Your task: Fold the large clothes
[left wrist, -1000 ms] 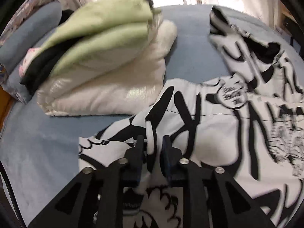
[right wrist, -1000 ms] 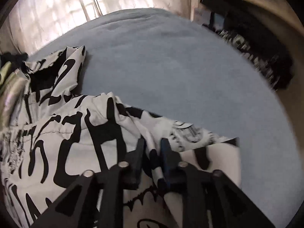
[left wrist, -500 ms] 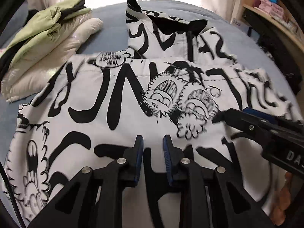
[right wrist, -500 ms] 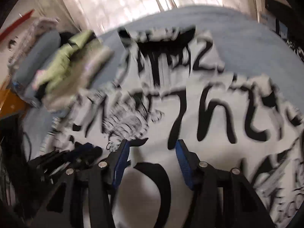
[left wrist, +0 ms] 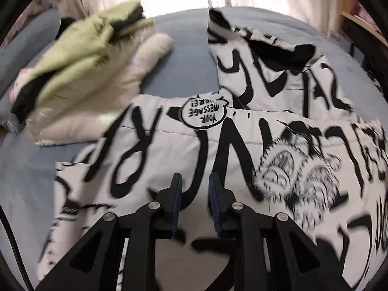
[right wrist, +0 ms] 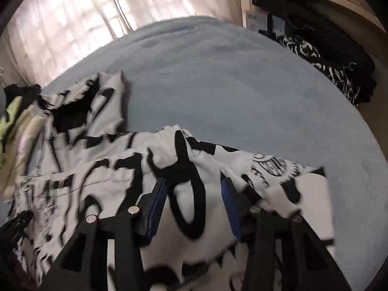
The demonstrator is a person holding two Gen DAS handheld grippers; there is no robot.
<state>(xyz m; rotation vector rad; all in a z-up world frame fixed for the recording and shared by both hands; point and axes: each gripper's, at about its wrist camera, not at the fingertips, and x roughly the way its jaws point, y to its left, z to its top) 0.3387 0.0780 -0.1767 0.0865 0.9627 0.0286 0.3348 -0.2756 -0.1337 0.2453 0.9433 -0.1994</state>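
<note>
A large white garment with black graffiti lettering and cartoon faces lies spread on the blue bed; its hood end points away from me. My left gripper hovers over the garment's near left part, jaws narrowly apart, with the flat print showing through the gap. In the right wrist view the garment is rumpled at its right edge. My right gripper stands wide open over a raised fold; the fabric sits between the blue pads without being pinched.
A stack of folded clothes, green, cream and black, sits at the far left beside a blue pillow. The right half of the bed is bare. Dark clothing lies under a wooden shelf at the right. Curtains hang behind the bed.
The right jaws went from nearly shut on a fold to wide apart. The right gripper swung left over the garment and back. The left gripper swept to the garment's middle, then partway back left.
</note>
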